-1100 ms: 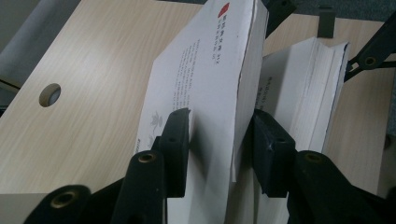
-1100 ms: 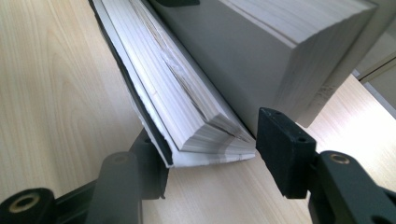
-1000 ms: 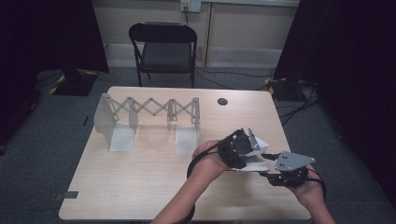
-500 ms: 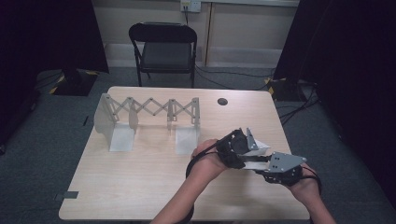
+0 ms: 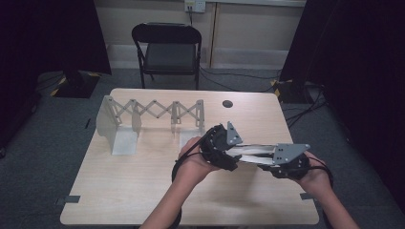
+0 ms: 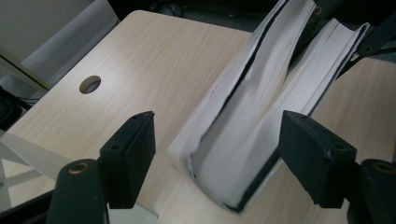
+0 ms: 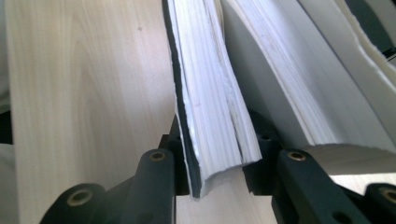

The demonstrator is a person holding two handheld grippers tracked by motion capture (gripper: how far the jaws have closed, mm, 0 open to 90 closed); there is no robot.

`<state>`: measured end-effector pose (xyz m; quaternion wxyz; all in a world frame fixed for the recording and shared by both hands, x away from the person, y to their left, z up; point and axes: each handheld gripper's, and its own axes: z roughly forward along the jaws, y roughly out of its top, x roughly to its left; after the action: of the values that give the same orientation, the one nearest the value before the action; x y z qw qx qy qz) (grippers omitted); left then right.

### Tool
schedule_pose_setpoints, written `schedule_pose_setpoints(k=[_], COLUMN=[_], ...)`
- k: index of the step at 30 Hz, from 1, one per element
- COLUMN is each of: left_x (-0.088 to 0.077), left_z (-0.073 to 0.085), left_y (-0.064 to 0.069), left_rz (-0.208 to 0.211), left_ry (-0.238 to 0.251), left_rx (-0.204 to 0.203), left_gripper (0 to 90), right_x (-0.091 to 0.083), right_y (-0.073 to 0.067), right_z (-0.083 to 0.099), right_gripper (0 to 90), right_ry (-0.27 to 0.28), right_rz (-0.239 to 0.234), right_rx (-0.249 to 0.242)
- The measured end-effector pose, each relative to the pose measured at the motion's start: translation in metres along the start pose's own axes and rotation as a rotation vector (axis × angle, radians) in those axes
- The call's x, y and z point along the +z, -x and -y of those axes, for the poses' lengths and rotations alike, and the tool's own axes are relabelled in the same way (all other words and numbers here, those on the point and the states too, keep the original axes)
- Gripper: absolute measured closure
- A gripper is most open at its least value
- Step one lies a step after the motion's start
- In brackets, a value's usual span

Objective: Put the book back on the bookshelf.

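Book (image 5: 253,153), thick, floppy and fairly heavy, is held splayed open just above the table (image 5: 143,191) near its right edge, best gripped across one page block, as done by the right gripper (image 7: 217,175), while the left gripper (image 6: 217,154), its jaws just opened, straddles it without pressing.

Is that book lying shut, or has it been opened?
Open. The book has its pages parted into two curved blocks with a gap between them, and the right claw clamps one block.

Both forearms are reaching in from below, hands close together. The left black two-jaw tongs (image 5: 237,153) have just been opening and are standing wide; the right black tongs (image 5: 267,160) have just been closing and are pinching tight.
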<state>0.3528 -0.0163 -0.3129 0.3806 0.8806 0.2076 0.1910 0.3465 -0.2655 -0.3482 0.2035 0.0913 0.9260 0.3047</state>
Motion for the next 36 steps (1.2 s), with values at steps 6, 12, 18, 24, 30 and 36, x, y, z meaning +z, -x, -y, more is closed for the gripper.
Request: schedule_pose_setpoints(k=[6, 12, 18, 24, 30, 36], left_x=[-0.011, -0.012, -0.004, 0.011, 0.019, 0.021], left_z=[0.011, 0.031, 0.051, 0.079, 0.102, 0.121], left_y=[-0.006, -0.014, -0.015, -0.013, -0.008, -0.007], left_rz=[0.017, 0.064, 0.105, 0.128, 0.137, 0.149], left_ry=[-0.013, -0.029, -0.039, -0.08, -0.108, -0.107], left_rx=[-0.027, -0.083, -0.099, -0.133, -0.154, -0.182], left_gripper=[23.1, 20.0, 18.0, 14.9, 15.1, 14.8], right_x=[-0.003, -0.002, -0.002, -0.002, -0.002, -0.008], right_y=[0.012, 0.022, 0.026, 0.027, 0.027, 0.027], right_z=[-0.005, -0.008, -0.009, -0.009, -0.012, -0.013], right_gripper=[69.4, 69.5, 69.7, 70.0, 70.9, 72.8], right_ry=[-0.02, -0.029, -0.028, -0.024, -0.031, -0.023], right_rz=[-0.047, -0.069, -0.077, -0.076, -0.075, -0.095], right_rx=[0.05, 0.096, 0.118, 0.137, 0.139, 0.155])
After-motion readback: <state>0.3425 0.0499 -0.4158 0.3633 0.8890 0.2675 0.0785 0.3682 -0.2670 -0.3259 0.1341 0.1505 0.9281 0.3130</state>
